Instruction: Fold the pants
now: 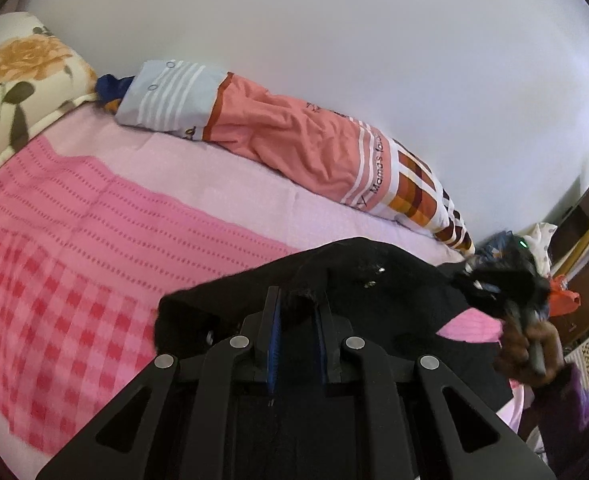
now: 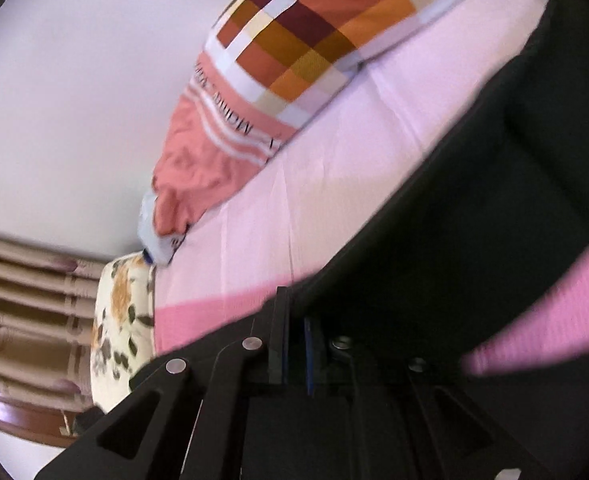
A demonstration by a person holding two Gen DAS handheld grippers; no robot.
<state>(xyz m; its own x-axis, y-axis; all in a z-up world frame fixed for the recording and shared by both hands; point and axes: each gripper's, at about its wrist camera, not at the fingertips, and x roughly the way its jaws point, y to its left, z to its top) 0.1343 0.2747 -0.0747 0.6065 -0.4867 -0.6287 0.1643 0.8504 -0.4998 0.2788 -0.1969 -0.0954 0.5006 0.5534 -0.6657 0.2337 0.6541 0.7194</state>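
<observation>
Beyond both grippers spreads the bed [image 1: 222,184], its pale lilac sheet running up to a plain white wall [image 1: 334,40]. A pink knitted blanket [image 1: 66,232], part ribbed, part checked in red, covers the sheet to the left of the left gripper. Farther ahead of that gripper, along the wall, lies a long rolled quilt [image 1: 294,136] in salmon, light blue stripes and orange-brown checks. At the far left of it sits a floral pillow [image 1: 18,80], cream with orange blooms.

The black pants [image 1: 374,280] lie bunched on the bed directly in front of and under the left gripper, a dark, matte, soft heap with a few pale flecks on top and a flash of pink lining or cloth showing at the right edge. In the right wrist view the same black cloth [image 2: 494,200] fills the space ahead and to the right of the right gripper, blurred.

The left gripper [image 1: 298,308] has its jaws drawn close together, with a fold of the black pants pinched between its blue pads. The right gripper [image 2: 294,320] has its jaws nearly together; black cloth lies at its tips, but blur hides whether it is pinched. To the right of the left gripper, a hand [image 1: 534,352] grips the other tool.
</observation>
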